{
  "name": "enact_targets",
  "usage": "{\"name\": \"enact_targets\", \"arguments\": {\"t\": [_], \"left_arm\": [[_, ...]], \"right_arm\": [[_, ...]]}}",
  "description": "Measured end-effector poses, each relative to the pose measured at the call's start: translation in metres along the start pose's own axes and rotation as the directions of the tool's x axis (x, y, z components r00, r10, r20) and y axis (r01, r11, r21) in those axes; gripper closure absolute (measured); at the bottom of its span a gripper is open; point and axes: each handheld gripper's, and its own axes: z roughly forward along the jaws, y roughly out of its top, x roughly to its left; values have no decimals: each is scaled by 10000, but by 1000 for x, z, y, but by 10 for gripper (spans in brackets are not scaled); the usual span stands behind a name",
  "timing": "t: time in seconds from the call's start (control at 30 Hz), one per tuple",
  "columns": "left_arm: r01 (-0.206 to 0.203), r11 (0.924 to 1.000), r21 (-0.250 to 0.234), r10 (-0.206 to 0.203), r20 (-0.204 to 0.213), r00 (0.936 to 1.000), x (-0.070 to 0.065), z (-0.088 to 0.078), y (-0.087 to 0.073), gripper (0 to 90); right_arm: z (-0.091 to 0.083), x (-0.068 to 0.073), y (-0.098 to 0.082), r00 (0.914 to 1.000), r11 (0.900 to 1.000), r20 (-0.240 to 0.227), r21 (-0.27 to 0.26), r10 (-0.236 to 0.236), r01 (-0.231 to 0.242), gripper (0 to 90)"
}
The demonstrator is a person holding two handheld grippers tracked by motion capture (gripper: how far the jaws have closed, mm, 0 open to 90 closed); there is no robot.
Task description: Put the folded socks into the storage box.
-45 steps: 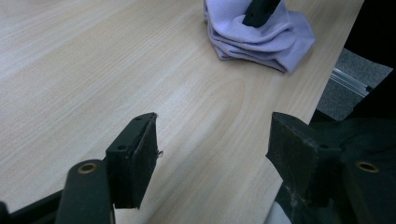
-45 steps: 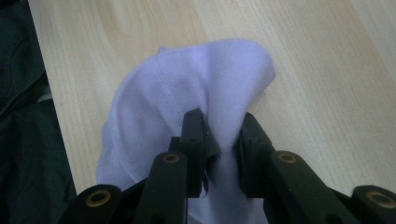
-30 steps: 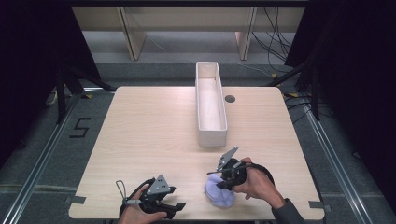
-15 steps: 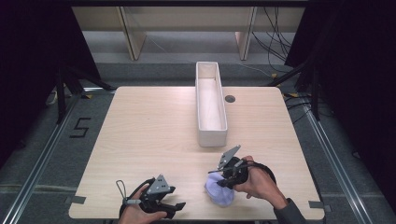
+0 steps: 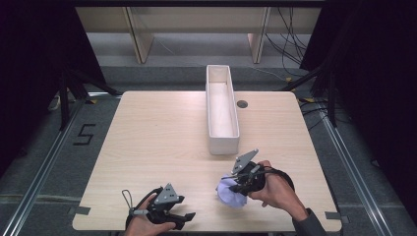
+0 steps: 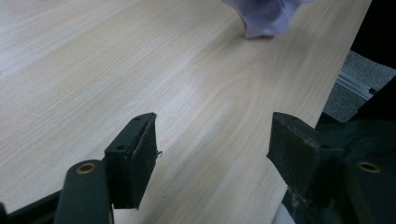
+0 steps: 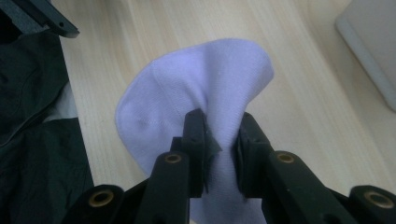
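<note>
Lavender fabric, a small sock (image 7: 196, 98), is pinched between the closed jaws of the right gripper (image 7: 219, 154) near the table's (image 5: 162, 128) front edge, its loose end hanging toward the wood. At the near left, the left gripper (image 5: 189, 216) is held idle, jaws spread wide with nothing between them. Beyond the sock, slightly left of the right gripper, the long white bin (image 5: 222, 110) is laid lengthwise away from the person. Compared with a second earlier, the sock has been raised a little.
</note>
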Motion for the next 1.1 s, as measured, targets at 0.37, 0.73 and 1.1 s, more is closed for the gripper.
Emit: {"name": "enact_targets", "arguments": {"t": [0.37,0.73,1.1], "left_arm": [[-7,10000,-47,7,-2,10000,1,0,0,318],[-170,9998,128,171,-102,9998,3,-1,0,318],[-74,10000,54,75,-34,10000,2,-1,0,318]], "right_arm": [[-14,-7,14,9988,9994,437,-259,-217,229,767],[-24,-19,34,9976,9997,647,-18,-254,255,767],[-34,-29,57,9955,9993,882,-109,-353,364,766]]}}
